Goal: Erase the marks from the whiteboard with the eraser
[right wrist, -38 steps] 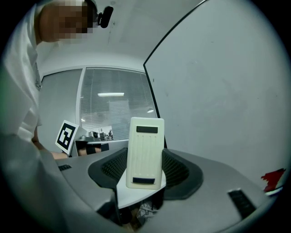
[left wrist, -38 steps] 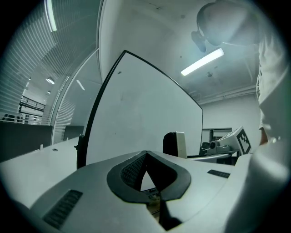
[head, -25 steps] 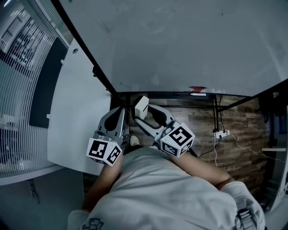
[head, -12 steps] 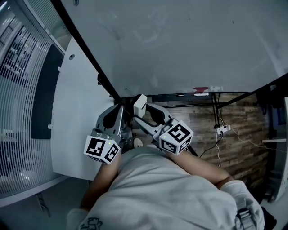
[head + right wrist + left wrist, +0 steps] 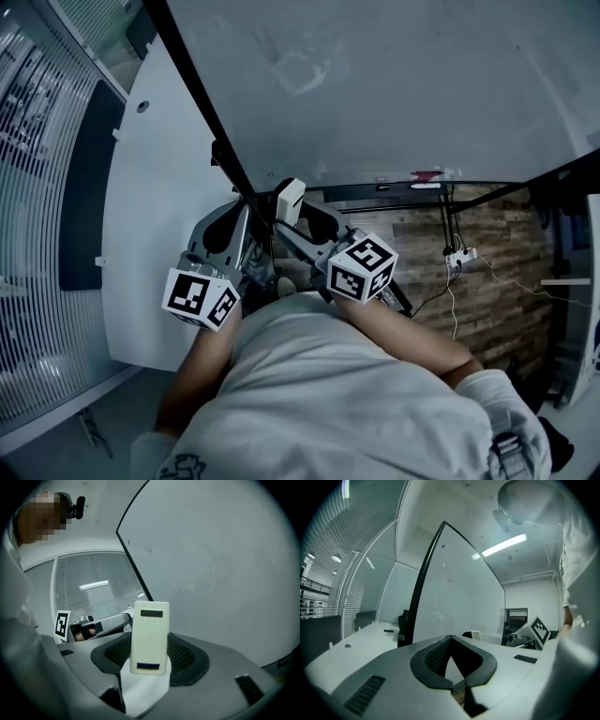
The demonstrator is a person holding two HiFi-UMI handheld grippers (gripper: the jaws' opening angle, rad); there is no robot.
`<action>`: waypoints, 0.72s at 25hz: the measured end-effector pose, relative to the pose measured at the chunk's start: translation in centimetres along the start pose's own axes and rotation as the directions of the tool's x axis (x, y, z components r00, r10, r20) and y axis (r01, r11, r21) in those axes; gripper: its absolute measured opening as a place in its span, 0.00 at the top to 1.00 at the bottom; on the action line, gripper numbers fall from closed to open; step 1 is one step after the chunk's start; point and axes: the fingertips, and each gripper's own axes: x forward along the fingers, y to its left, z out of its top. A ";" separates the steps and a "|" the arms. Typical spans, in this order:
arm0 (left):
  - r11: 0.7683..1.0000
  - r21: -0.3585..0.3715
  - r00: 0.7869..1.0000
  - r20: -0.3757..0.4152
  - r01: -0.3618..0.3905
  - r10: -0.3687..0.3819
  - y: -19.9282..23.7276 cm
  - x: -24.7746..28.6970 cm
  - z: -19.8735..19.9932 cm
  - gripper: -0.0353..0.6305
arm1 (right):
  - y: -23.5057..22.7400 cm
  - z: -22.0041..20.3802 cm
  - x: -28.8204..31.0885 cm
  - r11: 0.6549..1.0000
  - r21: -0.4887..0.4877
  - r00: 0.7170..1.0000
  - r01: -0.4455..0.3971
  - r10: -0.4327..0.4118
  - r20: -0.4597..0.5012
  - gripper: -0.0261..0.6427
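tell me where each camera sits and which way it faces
Head view: on the person's head, looking steeply down at the whiteboard; shows the shirt, the left gripper and the right gripper holding the eraser.
Left gripper view: on the left gripper, looking along its shut, empty jaws at the whiteboard's edge; shirt at right.
Right gripper view: on the right gripper, looking past the held eraser at the whiteboard's face; shirt at left.
Shared: each gripper view catches the other gripper's marker cube.
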 end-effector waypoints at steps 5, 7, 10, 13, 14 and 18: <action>1.000 0.023 1.000 -0.017 -0.004 0.004 1.7 1.0 -0.4 0.94 | -1.6 -0.9 1.4 0.999 0.046 1.000 0.005 -0.004 -0.029 0.61; 1.000 0.021 1.000 -0.018 -0.016 0.016 2.5 1.4 -0.6 0.94 | -2.9 -1.5 2.0 0.996 0.089 0.999 0.013 -0.009 -0.044 0.61; 0.999 0.015 0.999 -0.032 -0.029 0.030 2.9 1.3 -1.3 0.94 | -4.6 -3.0 2.8 0.989 0.145 0.996 0.029 -0.017 -0.086 0.61; 0.999 0.008 0.998 -0.055 -0.042 0.043 3.5 1.4 -2.2 0.94 | -6.1 -4.3 3.8 0.978 0.207 0.993 0.037 -0.014 -0.113 0.61; 0.999 0.001 0.997 -0.060 -0.049 0.049 3.9 1.6 -2.5 0.94 | -6.7 -4.7 4.2 0.973 0.225 0.993 0.041 -0.014 -0.121 0.61; 0.998 -0.014 0.995 -0.077 -0.061 0.060 4.5 2.3 -3.3 0.94 | -9.1 -6.8 5.1 0.947 0.311 0.988 0.075 -0.029 -0.149 0.61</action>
